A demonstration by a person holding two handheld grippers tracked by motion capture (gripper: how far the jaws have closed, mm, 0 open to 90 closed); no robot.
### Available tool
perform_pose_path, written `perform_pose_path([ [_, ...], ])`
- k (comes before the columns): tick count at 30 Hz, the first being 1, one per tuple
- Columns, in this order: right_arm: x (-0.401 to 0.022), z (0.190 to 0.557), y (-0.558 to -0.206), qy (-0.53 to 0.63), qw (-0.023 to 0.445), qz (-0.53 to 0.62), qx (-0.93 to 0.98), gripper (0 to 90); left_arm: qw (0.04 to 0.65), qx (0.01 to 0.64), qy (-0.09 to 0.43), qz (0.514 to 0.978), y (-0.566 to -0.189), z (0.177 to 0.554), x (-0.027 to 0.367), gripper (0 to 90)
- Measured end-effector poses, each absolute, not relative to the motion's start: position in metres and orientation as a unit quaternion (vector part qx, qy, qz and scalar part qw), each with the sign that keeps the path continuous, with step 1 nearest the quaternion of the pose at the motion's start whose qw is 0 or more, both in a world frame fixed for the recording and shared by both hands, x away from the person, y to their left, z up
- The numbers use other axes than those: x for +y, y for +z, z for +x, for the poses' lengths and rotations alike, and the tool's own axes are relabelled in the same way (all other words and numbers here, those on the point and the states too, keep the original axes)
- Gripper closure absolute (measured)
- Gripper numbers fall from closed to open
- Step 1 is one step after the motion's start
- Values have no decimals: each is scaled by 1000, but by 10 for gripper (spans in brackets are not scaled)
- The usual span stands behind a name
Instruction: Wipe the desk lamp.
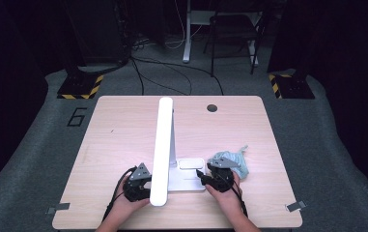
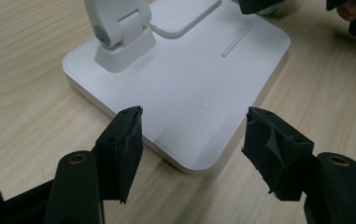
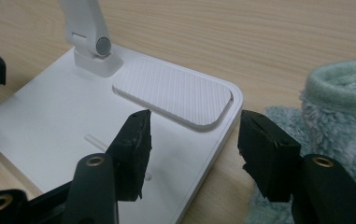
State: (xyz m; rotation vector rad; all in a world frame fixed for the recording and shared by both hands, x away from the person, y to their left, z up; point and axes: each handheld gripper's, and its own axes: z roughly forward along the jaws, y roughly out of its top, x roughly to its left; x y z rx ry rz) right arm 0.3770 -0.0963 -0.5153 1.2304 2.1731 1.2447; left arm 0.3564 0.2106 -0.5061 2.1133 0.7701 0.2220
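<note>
Two grippers — left gripper (image 1: 142, 181) and right gripper (image 1: 208, 178) — are held with jaws spread, nothing pinched, at the desk lamp base (image 1: 186, 180).

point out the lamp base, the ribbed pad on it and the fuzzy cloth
lamp base (image 2: 185, 88), left gripper view, on its flat white top near the round power mark
ribbed pad (image 3: 175, 91), right gripper view, on the middle of its grooved surface
fuzzy cloth (image 3: 339, 116), right gripper view, on its pale green pile below the rolled rim
</note>
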Motion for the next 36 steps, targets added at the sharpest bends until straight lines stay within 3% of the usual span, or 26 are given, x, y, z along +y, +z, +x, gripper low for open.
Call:
perform_pose_path([
  [9,-96,366,-512,443,194,391,783,407,445,315,92,833,-501,365,212,372],
  [19,-106,346,-497,449,164,363,800,393,456,317,105,825,-492,367,214,368],
  [30,-158,324,-489,458,180,409,769,394,458,333,111,817,-490,362,234,368],
  [36,-181,333,-497,451,192,449,747,396,462,351,129,805,-492,368,239,368],
])
